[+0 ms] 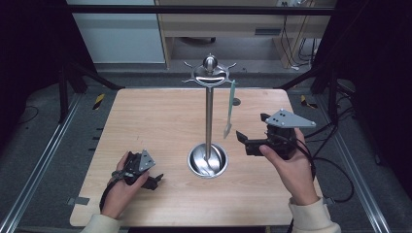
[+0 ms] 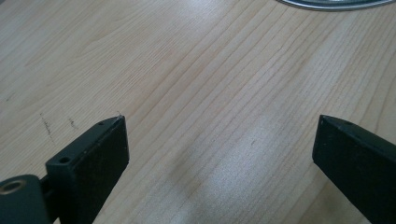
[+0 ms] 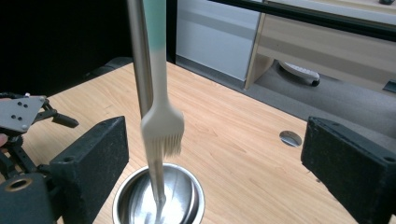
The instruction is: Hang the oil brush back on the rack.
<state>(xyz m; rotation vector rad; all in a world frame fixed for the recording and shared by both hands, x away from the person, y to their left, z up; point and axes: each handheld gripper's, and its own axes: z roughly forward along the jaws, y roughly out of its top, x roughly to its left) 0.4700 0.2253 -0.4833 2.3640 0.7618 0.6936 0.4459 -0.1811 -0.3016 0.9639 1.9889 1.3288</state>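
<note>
The desk (image 1: 160, 116) is a pale wood top, and near its middle stands the steel utensil stand (image 1: 209, 116): a round dished base, a thin upright pole, and a ring of hooks at the crown. It looks heavy at the foot and probably steady, though a sideways shove high on the pole could tip it.

From a hook at the stand's 3 o'clock side hangs the basting brush (image 1: 230, 109), with its green handle up and its pale bristle head down, clear of the base. In the right gripper view the brush (image 3: 161, 123) hangs just in front of the pole. I judge it light, with a stiff plastic handle and soft, flexible bristles that would bend under a pinch. The handle is the place to take it, about midway, since it swings freely from the hook and its smooth surface may slip.

The right gripper (image 1: 241, 138), at the brush's 4 o'clock, has its jaws spread wide and holds nothing; the brush head lies between them in line of sight, untouched. The left gripper (image 1: 156, 180), at the base's 8 o'clock, rests low on the desk with its 2 jaws wide apart and empty.
</note>
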